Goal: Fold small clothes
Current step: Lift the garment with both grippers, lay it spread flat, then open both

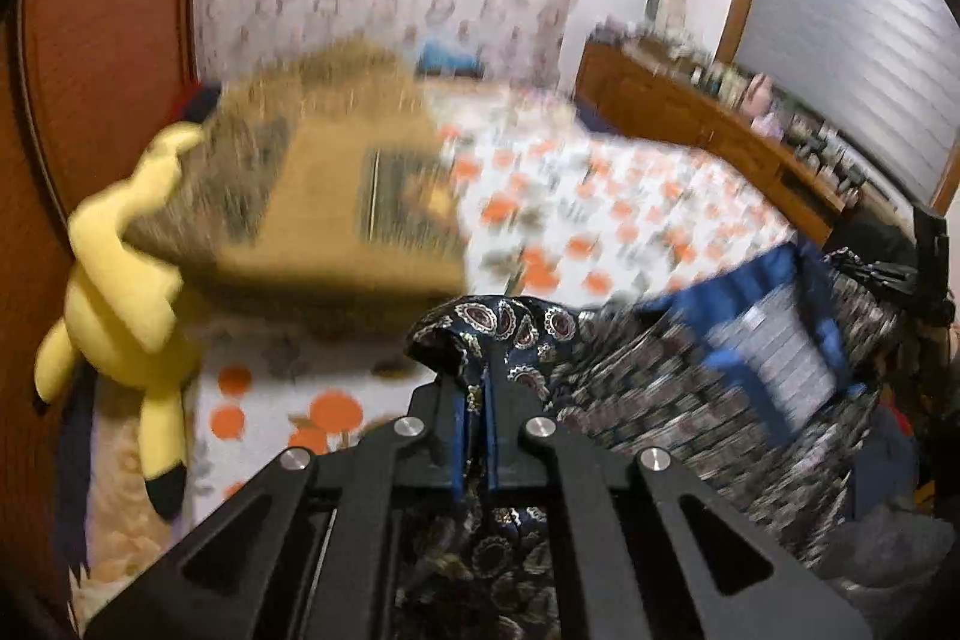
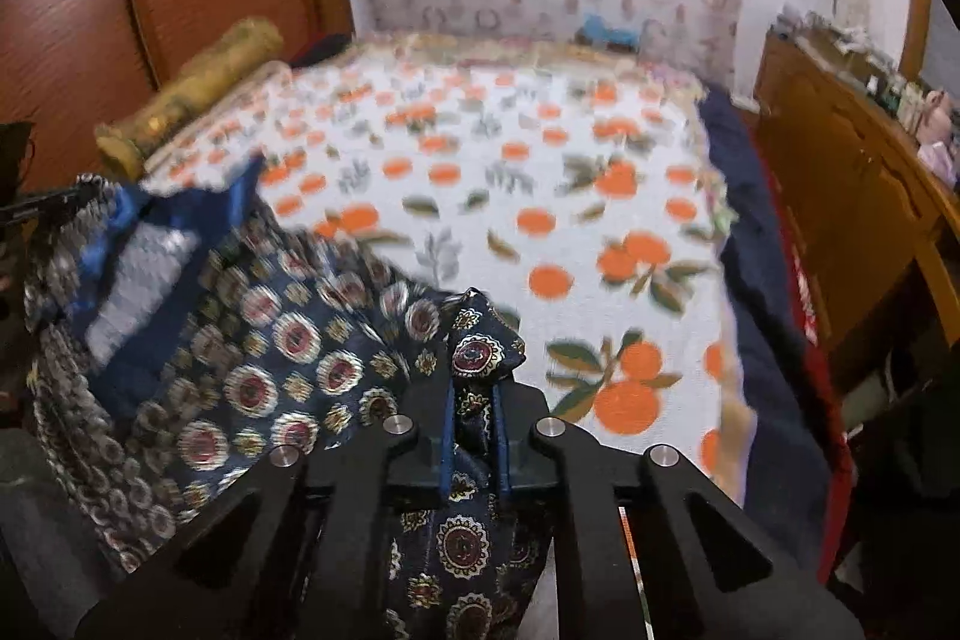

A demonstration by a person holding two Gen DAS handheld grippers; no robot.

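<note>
A dark blue garment point(image 1: 690, 382) printed with round medallions hangs stretched between both grippers above the bed. My left gripper point(image 1: 474, 400) is shut on one bunched corner of it, the cloth sticking up between the blue pads. My right gripper point(image 2: 474, 400) is shut on another corner of the same patterned garment point(image 2: 270, 358), which spreads away to the left. A plain blue lining with a grey label point(image 2: 144, 274) shows near its far edge. The far parts of the cloth are blurred.
Below lies a bed with a white sheet printed with oranges point(image 2: 510, 196). A yellow plush toy point(image 1: 126, 292) and a brown patterned pillow point(image 1: 324, 184) lie by the wooden headboard point(image 1: 102, 40). A wooden cabinet with bottles point(image 1: 750, 118) runs along the right.
</note>
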